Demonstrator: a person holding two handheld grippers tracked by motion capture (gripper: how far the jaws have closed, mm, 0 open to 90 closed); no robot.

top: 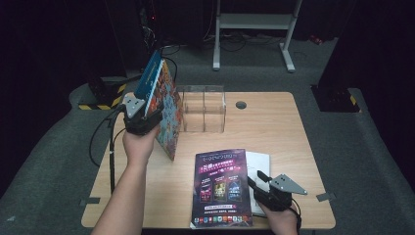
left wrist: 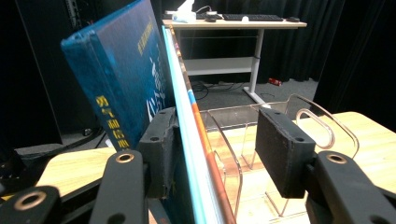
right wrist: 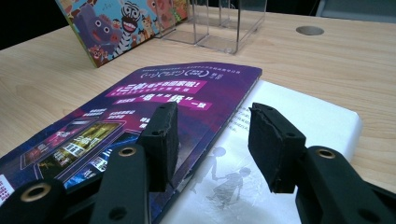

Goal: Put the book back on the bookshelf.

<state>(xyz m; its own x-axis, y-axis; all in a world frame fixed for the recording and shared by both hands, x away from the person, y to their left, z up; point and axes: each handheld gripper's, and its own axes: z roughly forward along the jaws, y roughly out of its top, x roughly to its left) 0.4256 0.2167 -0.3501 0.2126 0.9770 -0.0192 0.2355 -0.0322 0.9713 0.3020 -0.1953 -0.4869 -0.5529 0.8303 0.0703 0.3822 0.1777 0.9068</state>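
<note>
books (top: 155, 93) — a blue one and a cartoon-covered one — stand tilted at the counter's (top: 288, 132) left, just left of the clear rack (top: 203, 108), between the jaws of the left hand-held gripper (top: 142, 119), while the right hand-held gripper (top: 268, 192) hangs open over the purple magazine (top: 221, 186) and white booklet (top: 259, 169).

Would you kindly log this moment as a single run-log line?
left gripper: lifts two books beside clear organizer | right gripper: open over purple magazine, white booklet | table
</note>
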